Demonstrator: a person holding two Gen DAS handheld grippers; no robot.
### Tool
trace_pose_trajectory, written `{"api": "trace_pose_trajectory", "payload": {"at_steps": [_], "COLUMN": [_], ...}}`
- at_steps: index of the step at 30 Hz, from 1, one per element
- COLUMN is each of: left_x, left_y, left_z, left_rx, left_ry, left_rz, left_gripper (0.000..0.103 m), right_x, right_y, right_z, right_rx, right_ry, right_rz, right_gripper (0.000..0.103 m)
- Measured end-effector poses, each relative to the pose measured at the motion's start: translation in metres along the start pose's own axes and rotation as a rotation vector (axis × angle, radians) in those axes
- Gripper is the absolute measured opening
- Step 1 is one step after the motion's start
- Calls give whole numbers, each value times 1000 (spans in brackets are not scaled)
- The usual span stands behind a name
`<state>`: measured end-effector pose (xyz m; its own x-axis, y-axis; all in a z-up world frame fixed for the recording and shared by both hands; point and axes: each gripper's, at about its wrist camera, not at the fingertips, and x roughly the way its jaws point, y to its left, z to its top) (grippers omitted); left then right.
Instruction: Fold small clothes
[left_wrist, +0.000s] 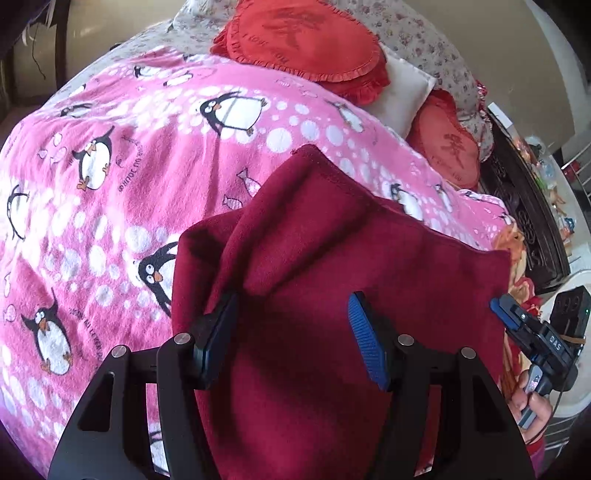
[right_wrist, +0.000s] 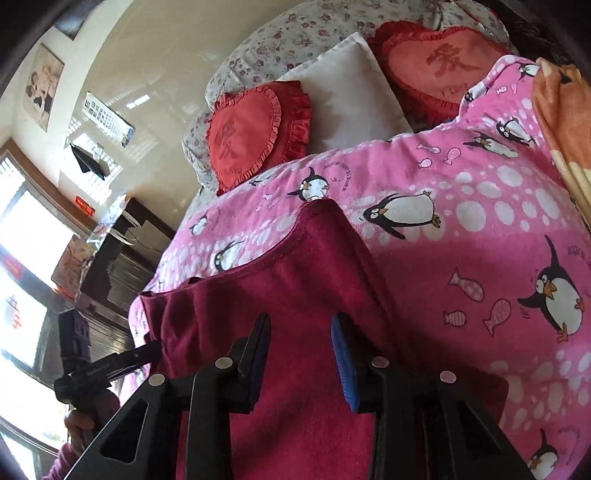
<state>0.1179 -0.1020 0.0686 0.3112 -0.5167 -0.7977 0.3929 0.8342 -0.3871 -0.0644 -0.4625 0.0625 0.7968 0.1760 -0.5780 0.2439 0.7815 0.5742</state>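
1. Left wrist view: the left tool (left_wrist: 293, 332) has its fingers spread over the dark red cloth (left_wrist: 332, 258).
2. That cloth lies on the pink penguin blanket (left_wrist: 110, 166).
3. The right tool (right_wrist: 301, 362) is spread too.

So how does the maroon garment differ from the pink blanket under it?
The maroon garment is plain; the pink blanket carries penguins, fish and white spots. The garment is small and creased into folds; the blanket spreads wide beneath it. Both look soft and fleecy.
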Motion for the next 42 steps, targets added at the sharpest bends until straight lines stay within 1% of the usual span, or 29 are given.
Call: {"api": "trace_pose_trajectory", "payload": {"at_steps": [1,3,6,9,13,15,16,17,18,19,20,21,24,26,27,28,29,30,31,32,34,35,37,40,41,42], "left_x": [-5,-20,-37,-50,-51,-50,-48,-46,-44,-42,-42,-43,-44,-43,-42,-41,-41,-42,-44,-48,-55,-57,-62,-67,-67,-67], "left_y": [0,0,2,7,19,22,24,25,26,27,28,28,29,35,38,40,42,44,45,47,45,43,39,34,32,30], "left_z": [-3,-17,-40,-67,-95,-106,-111,-116,-120,-123,-126,-128,-132,-135,-137,-137,-137,-138,-140,-141,-143,-142,-142,-140,-138,-138], "left_rx": [12,42,78,87,35,24,16,13,11,10,10,14,24,15,6,-4,-11,-12,-8,0,27,40,54,53,56,61], "left_ry": [-5,-18,-22,-20,13,22,28,42,56,65,68,70,64,66,71,74,75,76,74,70,47,36,13,-14,-20,-24], "left_rz": [-2,-9,-8,-8,-14,7,16,20,22,27,34,41,50,59,63,66,64,62,64,67,76,85,95,81,76,78], "left_gripper": [62,62,62,62,62,62,62,62,62,62,62,62,62,62,62,62,62,62,62,62,62,62,62,62,62,62], "right_x": [-9,-40,-69,-92,-91,-82,-77,-73,-68,-65,-66,-71,-92,-100,-99,-98,-97,-96,-98,-105,-119,-123,-127,-125,-121,-118], "right_y": [4,12,17,12,11,11,12,13,14,14,15,16,22,13,10,4,-3,-9,-17,-26,-28,-25,-11,9,18,24], "right_z": [-2,-19,-52,-95,-133,-142,-144,-146,-148,-147,-146,-145,-144,-144,-145,-147,-149,-148,-148,-148,-146,-145,-142,-138,-137,-137], "right_rx": [-5,-46,-80,-57,-57,-61,-76,-93,-111,-123,-135,-142,-180,-162,-158,-147,-141,-129,-97,-53,-22,-32,-71,-110,-118,-122], "right_ry": [-7,-16,10,41,84,101,95,91,93,94,84,76,44,40,47,59,60,60,57,42,28,24,23,29,24,21], "right_rz": [8,14,-13,-20,-29,-36,-39,-43,-54,-72,-89,-83,-106,-125,-145,-171,-231,-254,-253,-228,-148,-141,-161,-138,-124,-112], "right_gripper": [34,35,36,36,36,36,36,31,16,12,10,9,9,8,1,0,0,0,0,0,0,0,2,6,9,16]}}
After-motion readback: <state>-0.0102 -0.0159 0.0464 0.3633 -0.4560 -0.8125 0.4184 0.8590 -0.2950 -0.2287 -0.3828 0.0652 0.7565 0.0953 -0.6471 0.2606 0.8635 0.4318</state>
